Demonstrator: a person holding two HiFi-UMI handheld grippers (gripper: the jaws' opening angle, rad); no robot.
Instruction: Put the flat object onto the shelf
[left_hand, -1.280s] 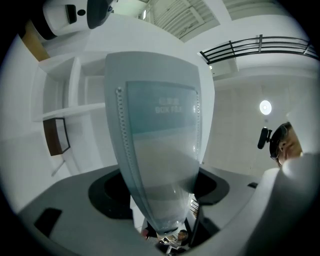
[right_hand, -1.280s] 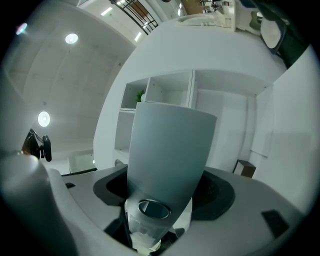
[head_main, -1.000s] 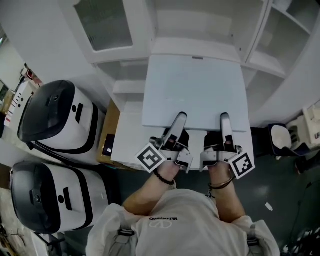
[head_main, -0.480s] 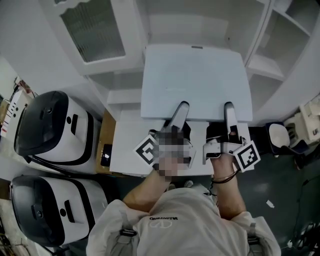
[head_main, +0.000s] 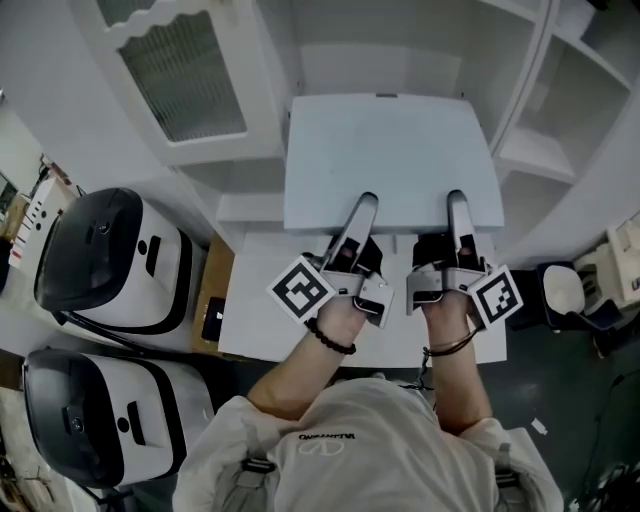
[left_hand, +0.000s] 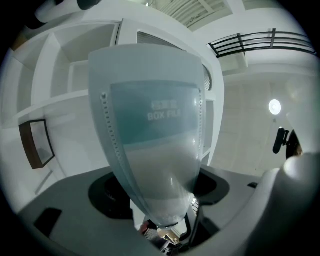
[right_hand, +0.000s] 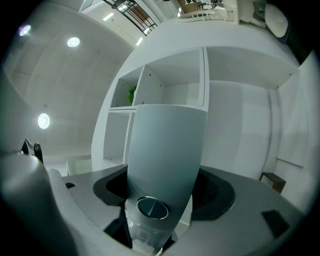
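The box file (head_main: 390, 160), pale blue and flat, lies level in the air and reaches straight forward from both grippers, away from the person. Its broad face looks upward and its near edge is the one that is gripped. In the left gripper view the box file (left_hand: 152, 145) runs out between the jaws along their own line, and the right gripper view shows the same box file (right_hand: 165, 150), with a round finger hole close to the jaws.

The left gripper (head_main: 360, 215) clamps the near edge toward its left end, and the right gripper (head_main: 457, 210) clamps it toward its right end. On each, the jaws stand wide but press on the file from above and below. They sit side by side, neither one nearer to the file.

Beyond the far edge, directly ahead of both grippers, is the open bay of the white shelf unit (head_main: 380, 60). I think the move is a straight push forward. I cannot tell if the far edge is already over the board.
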